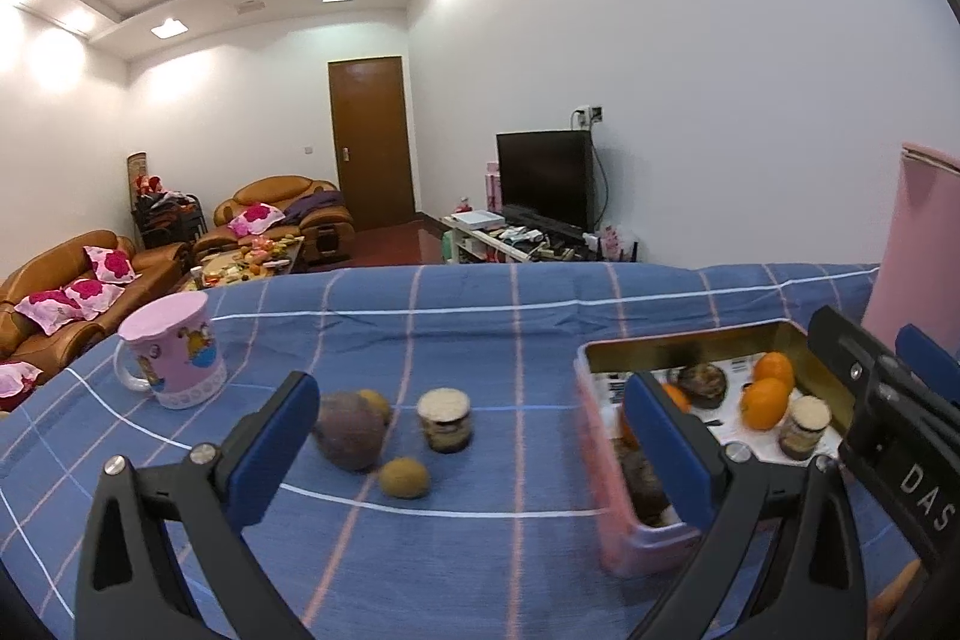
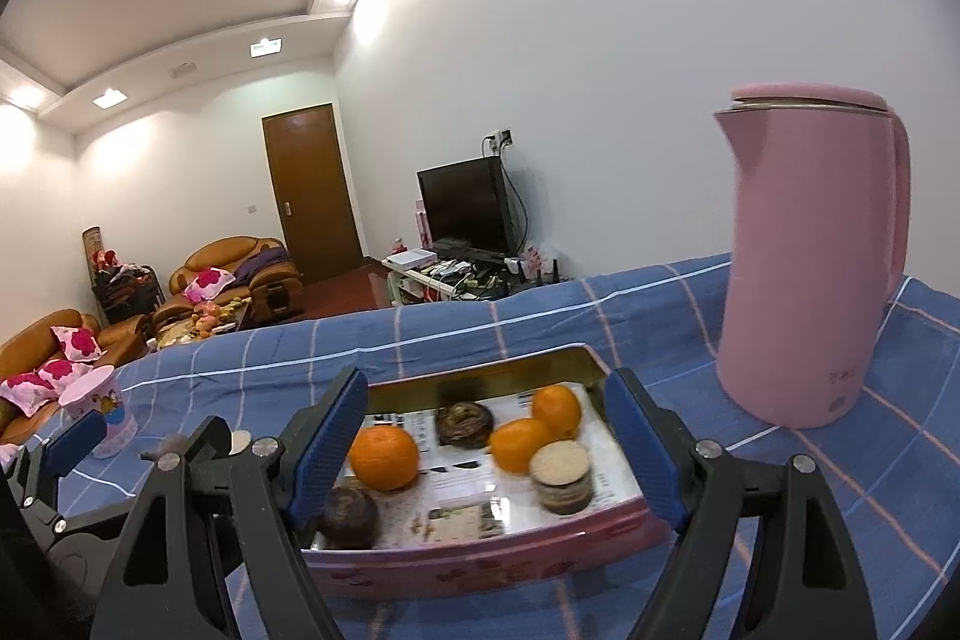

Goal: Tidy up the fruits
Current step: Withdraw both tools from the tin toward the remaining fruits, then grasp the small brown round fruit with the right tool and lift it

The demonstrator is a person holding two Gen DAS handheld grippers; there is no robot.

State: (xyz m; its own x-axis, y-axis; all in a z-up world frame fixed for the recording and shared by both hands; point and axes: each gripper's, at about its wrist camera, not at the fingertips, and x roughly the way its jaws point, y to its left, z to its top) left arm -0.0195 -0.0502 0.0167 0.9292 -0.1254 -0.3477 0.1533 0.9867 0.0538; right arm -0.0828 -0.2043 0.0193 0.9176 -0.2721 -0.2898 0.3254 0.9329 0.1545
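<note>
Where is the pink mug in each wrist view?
Left wrist: the pink mug stands upside down at left on the blue cloth, left of the loose fruit.
Right wrist: the mug is small at far left, behind the left gripper.
Shared landmark: the pink tin holding oranges.

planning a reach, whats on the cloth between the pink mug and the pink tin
In the left wrist view: a purple fruit, a brown fruit and a small jar.
</note>
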